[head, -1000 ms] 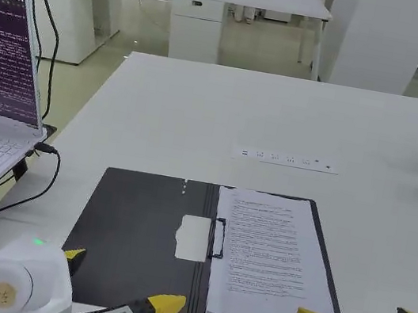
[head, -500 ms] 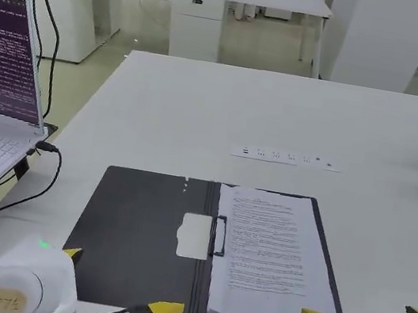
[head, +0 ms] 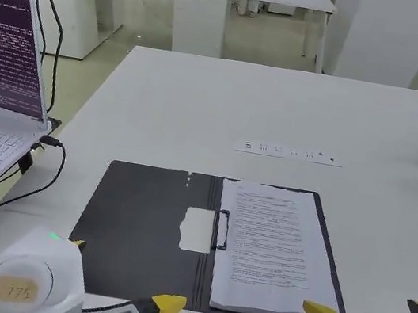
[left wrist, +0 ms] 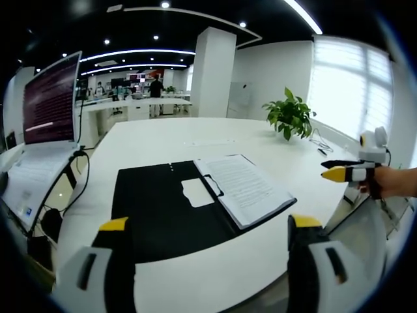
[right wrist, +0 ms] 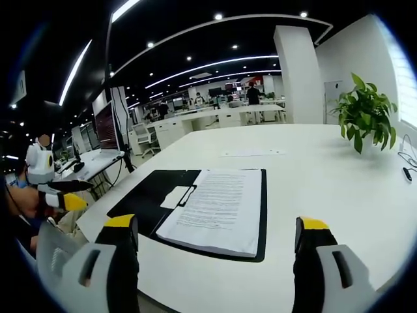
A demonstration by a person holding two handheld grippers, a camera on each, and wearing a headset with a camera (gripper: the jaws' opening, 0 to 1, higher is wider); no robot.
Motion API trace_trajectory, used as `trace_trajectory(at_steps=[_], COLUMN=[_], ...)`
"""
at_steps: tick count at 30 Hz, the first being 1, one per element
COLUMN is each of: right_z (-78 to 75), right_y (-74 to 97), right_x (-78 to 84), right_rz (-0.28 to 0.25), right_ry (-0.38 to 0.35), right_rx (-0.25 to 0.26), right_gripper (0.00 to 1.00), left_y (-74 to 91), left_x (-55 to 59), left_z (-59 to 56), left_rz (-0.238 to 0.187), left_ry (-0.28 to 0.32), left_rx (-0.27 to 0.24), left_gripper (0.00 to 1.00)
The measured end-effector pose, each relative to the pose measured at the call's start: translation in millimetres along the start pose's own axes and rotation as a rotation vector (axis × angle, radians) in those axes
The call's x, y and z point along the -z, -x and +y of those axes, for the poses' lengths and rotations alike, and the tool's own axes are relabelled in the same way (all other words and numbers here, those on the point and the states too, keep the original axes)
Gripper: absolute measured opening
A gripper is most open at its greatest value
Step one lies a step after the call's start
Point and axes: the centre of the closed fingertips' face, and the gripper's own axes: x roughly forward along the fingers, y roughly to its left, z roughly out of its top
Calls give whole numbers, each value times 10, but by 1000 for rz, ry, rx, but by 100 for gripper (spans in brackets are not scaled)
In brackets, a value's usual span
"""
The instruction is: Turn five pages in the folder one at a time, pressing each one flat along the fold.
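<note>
The left gripper (head: 121,274) hovers wide open and empty, the open folder (head: 141,225) just ahead of its fingers. The stack of pages (head: 270,247) lies flat on its right half, ahead of the equally spread, empty right gripper (head: 369,310). All five turns seemingly remain.
</note>
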Motion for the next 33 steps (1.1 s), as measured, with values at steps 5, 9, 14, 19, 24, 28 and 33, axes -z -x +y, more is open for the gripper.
trace_trajectory(at_steps=[5,9,14,19,24,28,33], right_z=[20,18,-3,-8,-5,-20,-19], right_y=[-1,-7,-3,-15,-23,-36,-47], right_x=[0,-1,-6,-3,-13,-16,-13], right_rz=[4,6,11,16,14,17,20], right_ry=[3,4,12,8,7,10,10], right_rx=[-6,-11,-4,-4,-5,-3,-2], right_gripper=[100,100,100,100,100,100,100], left_y=[-6,-8,-25,-46,-57,-76,-96], left_x=[-30,-20,-21,-46,-50,-48,-44], left_z=[16,11,12,6,9,20,26], left_rz=[1,5,8,2,4,8,14], left_ry=[-2,-7,-8,-4,-7,-9,-9], left_rx=[-6,-3,0,4,5,8,10], left_gripper=[99,99,99,99,99,99,99])
